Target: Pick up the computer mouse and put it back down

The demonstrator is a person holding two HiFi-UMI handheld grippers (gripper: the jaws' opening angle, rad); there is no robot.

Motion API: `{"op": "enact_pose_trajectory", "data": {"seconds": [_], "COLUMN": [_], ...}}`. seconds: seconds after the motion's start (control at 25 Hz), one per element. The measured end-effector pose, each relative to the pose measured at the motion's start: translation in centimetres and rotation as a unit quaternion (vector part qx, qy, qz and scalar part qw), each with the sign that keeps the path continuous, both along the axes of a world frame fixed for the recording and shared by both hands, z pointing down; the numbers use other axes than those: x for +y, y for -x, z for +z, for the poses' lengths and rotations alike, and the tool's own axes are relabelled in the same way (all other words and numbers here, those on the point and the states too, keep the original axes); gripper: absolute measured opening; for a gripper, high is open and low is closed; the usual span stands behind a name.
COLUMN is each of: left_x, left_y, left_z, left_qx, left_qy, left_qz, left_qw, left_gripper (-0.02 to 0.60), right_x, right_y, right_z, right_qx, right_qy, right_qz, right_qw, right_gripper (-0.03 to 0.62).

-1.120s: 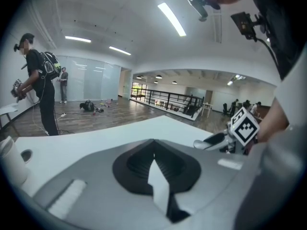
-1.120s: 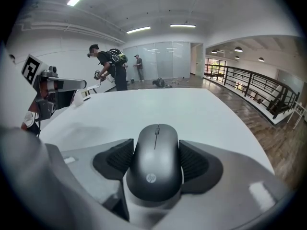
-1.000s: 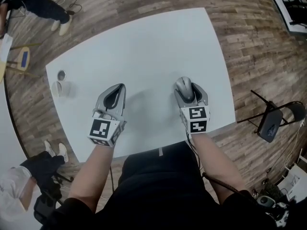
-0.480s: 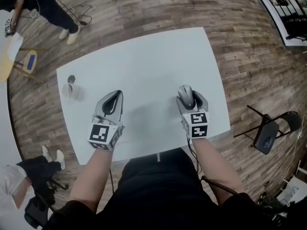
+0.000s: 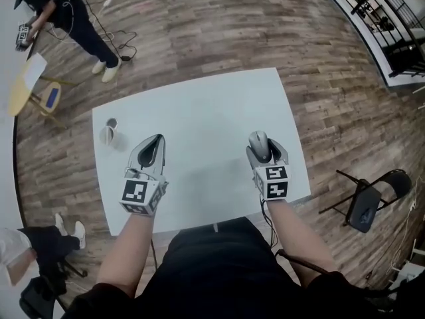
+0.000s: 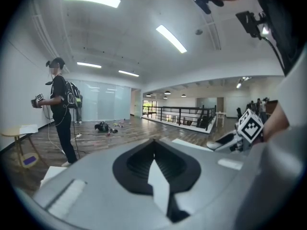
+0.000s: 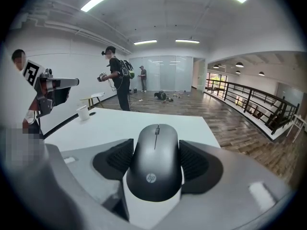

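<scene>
Nearest the camera, two bare forearms reach forward over the near edge of the white bench, each hand behind a cube with square markers.

The right claw is clamped on the mouse. Its two black ribbed pads press the left and right flanks of the dark grey shell. The mouse points away from the person, scroll wheel at the far end and logo at the near end. It sits over the right part of the bench, near the right edge. Whether its underside is clear of the surface cannot be told.

The left claw has its jaws together, pads meeting along a thin line with nothing between them. It is over the left-centre of the bench, well apart from the right claw, and both point away from the person.

Farther off, at the bench's far left corner, stands a white cup, with a small round object just beyond it. What that object is cannot be made out.

Beyond the bench, wood-plank floor spreads on all sides. A dark folding chair stands on it to the right of the bench. A person in dark clothes stands at the far left, holding a device, with cables on the floor nearby. A dark railing crosses the far right corner of the head view.
</scene>
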State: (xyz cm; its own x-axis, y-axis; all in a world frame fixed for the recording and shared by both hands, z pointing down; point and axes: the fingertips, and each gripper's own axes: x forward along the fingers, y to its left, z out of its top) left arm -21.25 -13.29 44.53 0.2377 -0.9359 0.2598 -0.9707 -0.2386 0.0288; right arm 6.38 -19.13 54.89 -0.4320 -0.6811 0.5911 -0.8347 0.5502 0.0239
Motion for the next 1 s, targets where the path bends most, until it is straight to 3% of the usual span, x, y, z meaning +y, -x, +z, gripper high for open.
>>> {"op": "enact_pose_trajectory", "data": {"seconds": [0.56, 1.0], "left_x": [2.1, 3.2], "left_y": [3.1, 2.6], "left_z": [-4.5, -7.7], "left_qx": [-0.018, -0.024], "left_qy": [-0.057, -0.094], "left_qz": [-0.033, -0.028], "left_qw": [0.9976, 0.9949], "left_gripper": [-0.018, -0.018], "right_x": [-0.5, -0.1], "right_y": [0.6, 0.0], "right_z": [-4.6, -6.1], "right_qx": [-0.023, -0.041], "right_qy": [-0.027, -0.046], "right_qz": [-0.017, -0.023], "right_qw": [0.999, 0.998], "right_gripper": [0.298, 0.298]}}
